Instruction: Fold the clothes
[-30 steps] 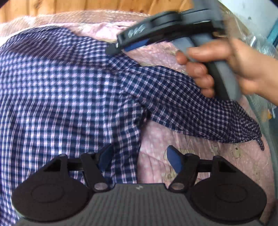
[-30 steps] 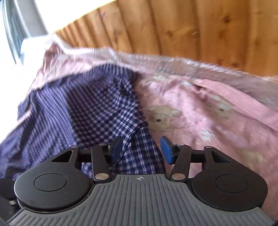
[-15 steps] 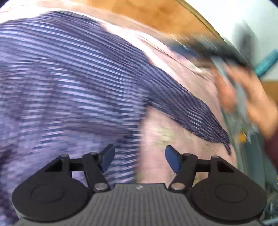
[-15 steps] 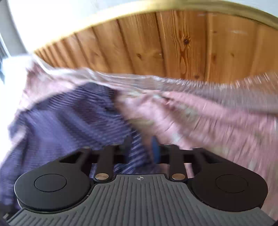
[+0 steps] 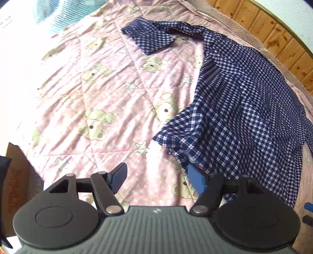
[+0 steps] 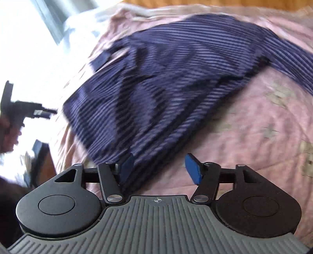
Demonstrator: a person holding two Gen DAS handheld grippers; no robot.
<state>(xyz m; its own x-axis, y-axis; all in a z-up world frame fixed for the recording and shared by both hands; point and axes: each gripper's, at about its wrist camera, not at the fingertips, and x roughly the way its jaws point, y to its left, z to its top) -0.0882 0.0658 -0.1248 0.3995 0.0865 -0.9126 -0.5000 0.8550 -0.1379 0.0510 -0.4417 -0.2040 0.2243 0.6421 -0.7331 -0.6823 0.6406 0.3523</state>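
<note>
A navy and white checked shirt (image 5: 244,109) lies rumpled on the right of a pink bear-print quilt (image 5: 97,88). One sleeve (image 5: 154,39) stretches toward the far middle. My left gripper (image 5: 156,170) hovers over bare quilt just left of the shirt's near corner. Its jaws are opening a little and hold nothing. In the blurred right wrist view the shirt (image 6: 166,78) fills the middle. My right gripper (image 6: 158,158) is above its near edge. Those jaws are opening, with cloth beneath the left pad but not pinched. A hand (image 6: 7,127) with the other gripper shows at the far left.
A wooden headboard (image 5: 283,39) runs behind the bed at the upper right. A brown cardboard box (image 5: 15,175) stands off the quilt's near left edge. Teal bedding (image 5: 50,15) lies at the far left corner. Bright window light washes out the left of the right wrist view.
Both grippers have swung back fast from the shirt. The right jaws, nearly closed on shirt cloth half a second ago, have spread wide and let it go. The left now looks over bare quilt.
</note>
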